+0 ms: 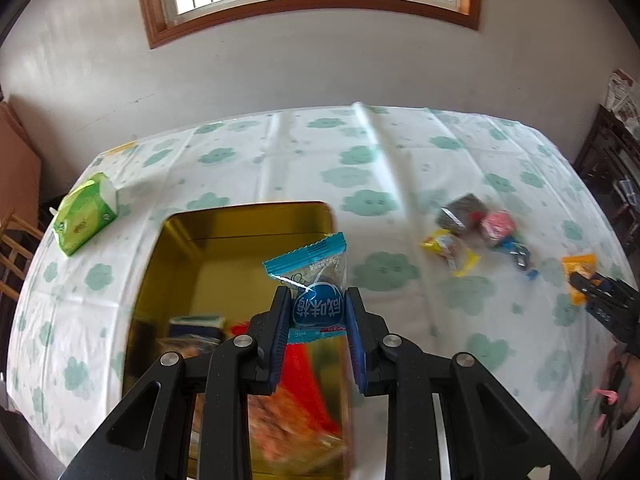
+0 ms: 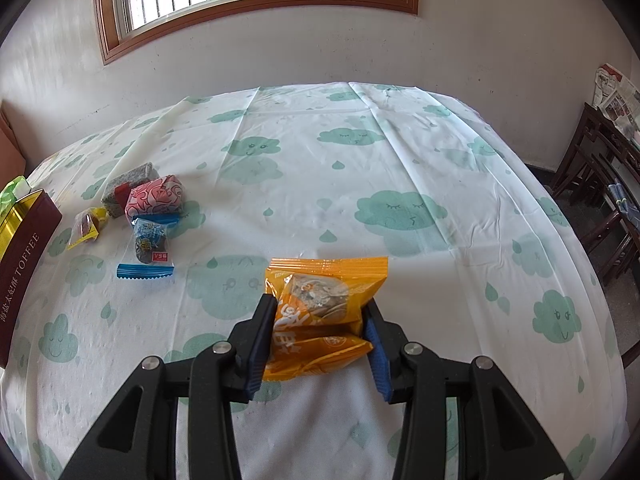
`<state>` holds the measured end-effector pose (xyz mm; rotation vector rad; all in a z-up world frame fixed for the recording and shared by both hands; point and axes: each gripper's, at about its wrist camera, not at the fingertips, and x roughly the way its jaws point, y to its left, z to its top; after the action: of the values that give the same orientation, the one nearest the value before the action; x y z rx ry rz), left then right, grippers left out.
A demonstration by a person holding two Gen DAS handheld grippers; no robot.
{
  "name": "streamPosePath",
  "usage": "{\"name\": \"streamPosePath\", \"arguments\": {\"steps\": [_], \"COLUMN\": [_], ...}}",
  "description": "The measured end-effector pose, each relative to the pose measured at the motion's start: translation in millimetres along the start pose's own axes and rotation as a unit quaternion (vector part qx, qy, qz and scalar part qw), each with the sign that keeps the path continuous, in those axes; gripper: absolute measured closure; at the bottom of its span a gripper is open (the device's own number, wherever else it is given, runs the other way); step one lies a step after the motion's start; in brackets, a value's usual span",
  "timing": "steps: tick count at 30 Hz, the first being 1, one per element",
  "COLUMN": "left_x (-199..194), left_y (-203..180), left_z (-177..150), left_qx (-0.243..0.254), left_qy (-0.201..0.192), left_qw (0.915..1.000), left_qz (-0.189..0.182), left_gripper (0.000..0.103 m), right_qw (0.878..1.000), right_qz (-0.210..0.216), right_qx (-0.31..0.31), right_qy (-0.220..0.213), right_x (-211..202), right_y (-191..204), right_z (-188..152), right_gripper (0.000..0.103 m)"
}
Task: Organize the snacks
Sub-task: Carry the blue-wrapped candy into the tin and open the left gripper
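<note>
My left gripper (image 1: 318,300) is shut on a blue-edged snack packet (image 1: 314,276) and holds it above the open gold tin (image 1: 176,240), which has several snacks lying in it. My right gripper (image 2: 320,312) is shut on an orange snack packet (image 2: 324,304) above the tablecloth; it shows at the right edge of the left wrist view (image 1: 600,292). Loose snacks lie on the table: a grey bar (image 2: 128,186), a pink packet (image 2: 156,196), a yellow packet (image 2: 86,226) and a blue packet (image 2: 150,246).
A green tissue pack (image 1: 86,212) lies left of the tin. The tin's maroon side reads TOFFEE (image 2: 22,264). The table has a white cloth with green clouds (image 2: 360,160). Dark wooden furniture (image 2: 600,184) stands at the right, a wall with a window behind.
</note>
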<state>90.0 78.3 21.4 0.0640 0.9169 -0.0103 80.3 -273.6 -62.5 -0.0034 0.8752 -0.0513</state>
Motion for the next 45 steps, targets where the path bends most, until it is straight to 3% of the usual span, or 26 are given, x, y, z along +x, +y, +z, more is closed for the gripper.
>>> {"name": "streamPosePath", "arguments": {"steps": [7,15,23,38,45], "left_x": [32,58,69,67,56], "left_y": [45,68,72,73,69], "left_z": [1,-6,-11,-15,-17], "left_qx": [-0.025,-0.037,-0.038,-0.041,-0.034], "left_qy": [0.031,0.058,0.071,0.071,0.063], "left_qw": [0.9985,0.9966,0.996,0.9955,0.9963], "left_qz": [0.038,0.044,0.039,0.049,0.049], "left_gripper": [0.079,0.079,0.078,0.061,0.059], "right_qw": [1.0,1.0,1.0,1.0,1.0], "right_qz": [0.0,-0.001,-0.001,-0.001,-0.001], "right_qx": [0.0,-0.001,-0.001,-0.001,-0.001], "right_qy": [0.0,0.0,0.0,0.0,0.0], "right_x": [0,0,0,1,1], "right_y": [0,0,1,0,0], "right_z": [0,0,0,0,0], "right_gripper": [0.059,0.059,0.059,0.059,0.059]}}
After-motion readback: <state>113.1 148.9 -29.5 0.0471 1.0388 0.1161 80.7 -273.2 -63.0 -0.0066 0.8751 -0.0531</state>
